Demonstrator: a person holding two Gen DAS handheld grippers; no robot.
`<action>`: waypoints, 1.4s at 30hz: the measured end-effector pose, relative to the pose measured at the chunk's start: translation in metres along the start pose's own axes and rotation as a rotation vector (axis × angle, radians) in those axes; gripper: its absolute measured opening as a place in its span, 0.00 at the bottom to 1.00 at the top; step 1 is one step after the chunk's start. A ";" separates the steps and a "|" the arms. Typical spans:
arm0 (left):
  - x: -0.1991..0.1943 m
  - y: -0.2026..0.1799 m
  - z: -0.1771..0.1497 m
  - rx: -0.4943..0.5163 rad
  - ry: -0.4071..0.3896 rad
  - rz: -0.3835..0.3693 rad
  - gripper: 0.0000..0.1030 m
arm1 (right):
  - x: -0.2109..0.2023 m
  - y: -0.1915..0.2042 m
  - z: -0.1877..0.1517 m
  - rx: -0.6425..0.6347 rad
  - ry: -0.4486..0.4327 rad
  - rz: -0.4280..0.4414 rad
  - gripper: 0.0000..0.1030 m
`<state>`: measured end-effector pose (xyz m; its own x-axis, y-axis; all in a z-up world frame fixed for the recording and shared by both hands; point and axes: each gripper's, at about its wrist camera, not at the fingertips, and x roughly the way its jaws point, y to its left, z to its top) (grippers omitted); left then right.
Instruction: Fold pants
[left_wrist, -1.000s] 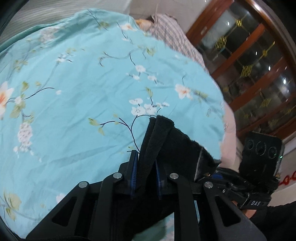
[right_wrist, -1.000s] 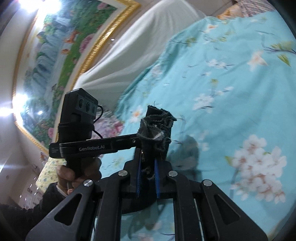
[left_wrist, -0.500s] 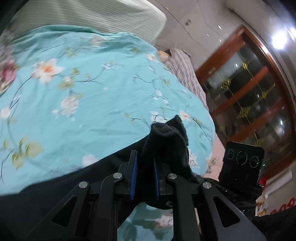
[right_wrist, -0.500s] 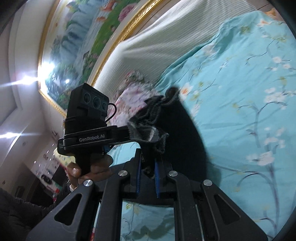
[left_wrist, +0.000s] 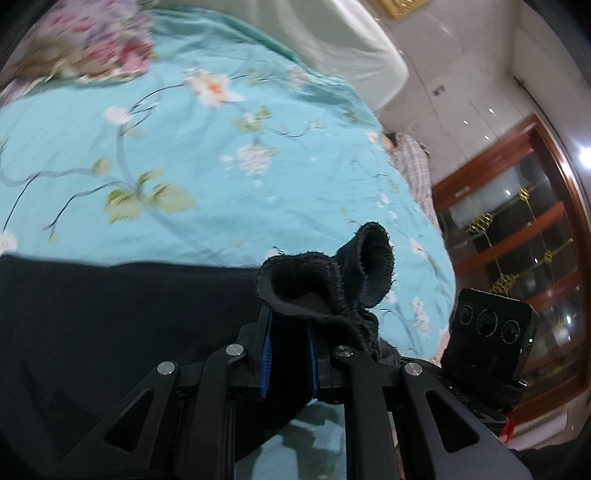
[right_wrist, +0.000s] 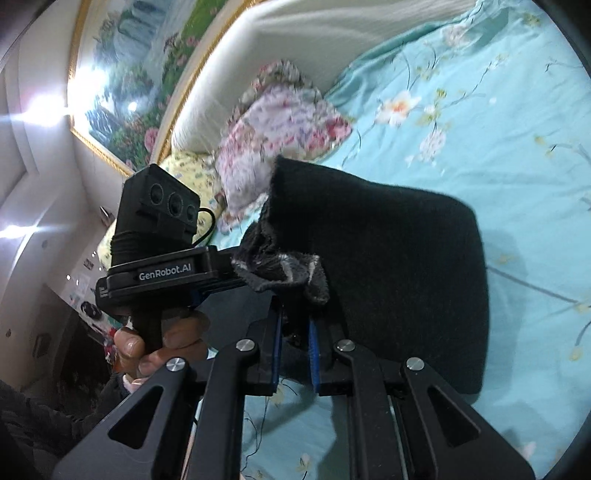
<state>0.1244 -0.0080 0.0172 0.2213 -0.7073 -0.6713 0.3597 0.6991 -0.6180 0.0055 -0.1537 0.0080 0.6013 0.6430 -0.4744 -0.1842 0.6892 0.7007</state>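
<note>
The black pants hang over the turquoise flowered bedspread. My left gripper is shut on a bunched edge of the pants, which curls up above its blue pads. My right gripper is shut on another bunched edge of the same pants, which spread out to its right over the bedspread. The two grippers are close side by side: the left one's camera unit shows in the right wrist view, the right one's in the left wrist view.
A flowered pillow and a yellow pillow lie by the white padded headboard. A framed painting hangs above. A checked cloth lies at the bed's far edge, beside a wood-and-glass cabinet.
Both grippers have lifted and swung toward the headboard with the pants held. More of the black cloth now spreads across the bedspread in both views.
</note>
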 end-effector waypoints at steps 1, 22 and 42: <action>0.000 0.005 -0.002 -0.013 0.000 0.012 0.13 | 0.003 -0.001 -0.001 -0.001 0.010 -0.008 0.15; -0.065 0.065 -0.058 -0.217 -0.141 0.155 0.34 | 0.032 0.021 -0.003 -0.076 0.119 -0.024 0.51; -0.187 0.118 -0.136 -0.464 -0.416 0.305 0.41 | 0.094 0.092 0.009 -0.239 0.250 0.088 0.51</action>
<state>0.0022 0.2204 0.0142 0.6131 -0.3884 -0.6880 -0.1784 0.7802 -0.5995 0.0520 -0.0324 0.0324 0.3717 0.7451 -0.5538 -0.4217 0.6669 0.6144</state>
